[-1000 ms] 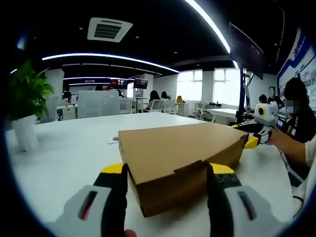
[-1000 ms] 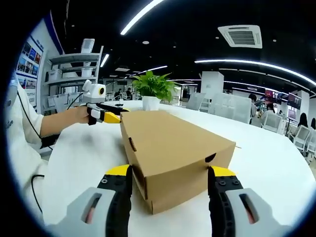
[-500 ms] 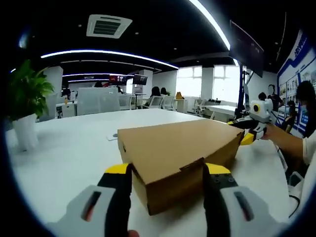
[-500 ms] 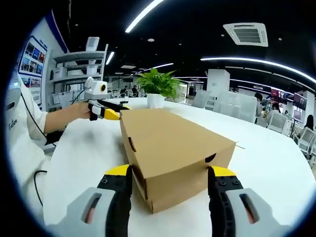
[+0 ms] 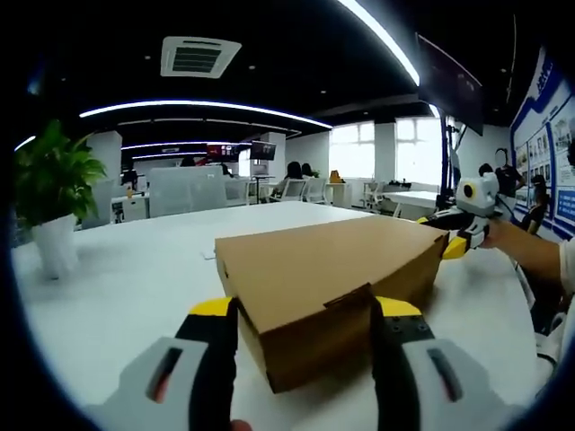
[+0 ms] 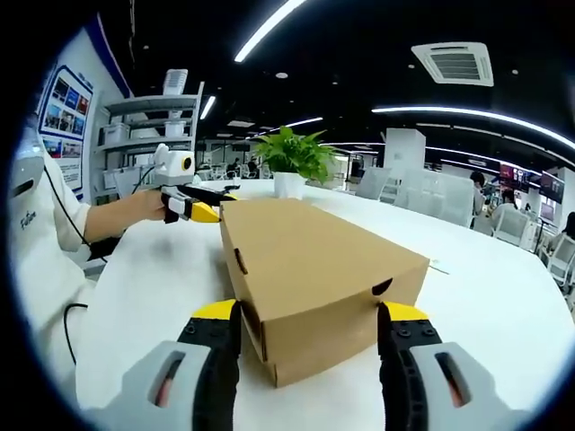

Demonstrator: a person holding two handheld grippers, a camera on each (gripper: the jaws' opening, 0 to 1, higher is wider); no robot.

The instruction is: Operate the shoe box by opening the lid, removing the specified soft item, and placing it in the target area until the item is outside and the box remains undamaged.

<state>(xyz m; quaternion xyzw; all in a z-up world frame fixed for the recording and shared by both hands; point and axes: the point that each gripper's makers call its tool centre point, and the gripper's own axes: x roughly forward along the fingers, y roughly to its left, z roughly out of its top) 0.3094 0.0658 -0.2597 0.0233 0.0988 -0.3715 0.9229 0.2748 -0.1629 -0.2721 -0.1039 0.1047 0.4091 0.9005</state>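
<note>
Closed cardboard shoe box (image 5: 328, 292) on white worktop (image 5: 117, 296), light and crushable, each end straddled by a released claw (image 5: 304, 314) (image 6: 305, 316); lift by lid edge.

No word, brand, number or label can be read in either view. The plain brown cardboard shoe box (image 6: 319, 287) between the jaws of the right hand-held gripper (image 6: 308, 334) shows bare faces with no print, and its end between the jaws of the left hand-held gripper (image 5: 304, 330) is just as blank. The blue wall posters (image 6: 65, 101), far off to the left of the right hand-held gripper, carry small pictures and lines too blurred to read, and a faint mark on the person's white sleeve (image 6: 27, 218) cannot be made out.
</note>
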